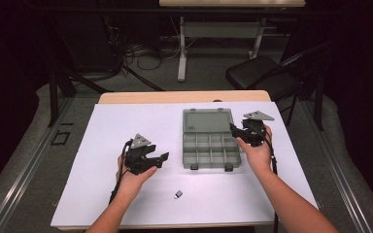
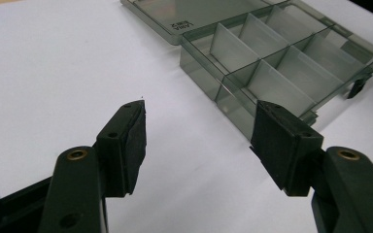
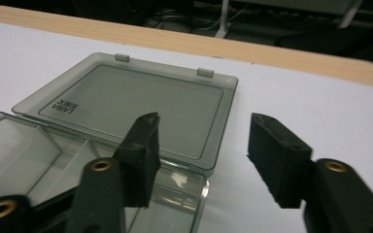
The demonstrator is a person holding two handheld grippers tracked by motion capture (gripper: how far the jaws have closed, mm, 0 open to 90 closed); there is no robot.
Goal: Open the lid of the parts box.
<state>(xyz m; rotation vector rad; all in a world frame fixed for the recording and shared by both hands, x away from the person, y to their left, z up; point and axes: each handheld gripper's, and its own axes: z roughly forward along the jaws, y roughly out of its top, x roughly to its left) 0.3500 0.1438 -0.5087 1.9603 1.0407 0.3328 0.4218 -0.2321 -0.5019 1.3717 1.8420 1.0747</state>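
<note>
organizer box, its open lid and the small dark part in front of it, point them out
organizer box (image 1: 211,150): high view, on a divider between its compartments.
open lid (image 3: 141,104): right gripper view, on the flat middle of the panel.
small dark part (image 1: 178,194): high view, on its body, lying on the white table cover.

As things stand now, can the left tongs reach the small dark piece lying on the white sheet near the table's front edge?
Probably yes. The left tongs are open and hold nothing, and the small dark piece lies alone on bare white sheet, in front of the open compartment box. Nothing stands between them.
</note>
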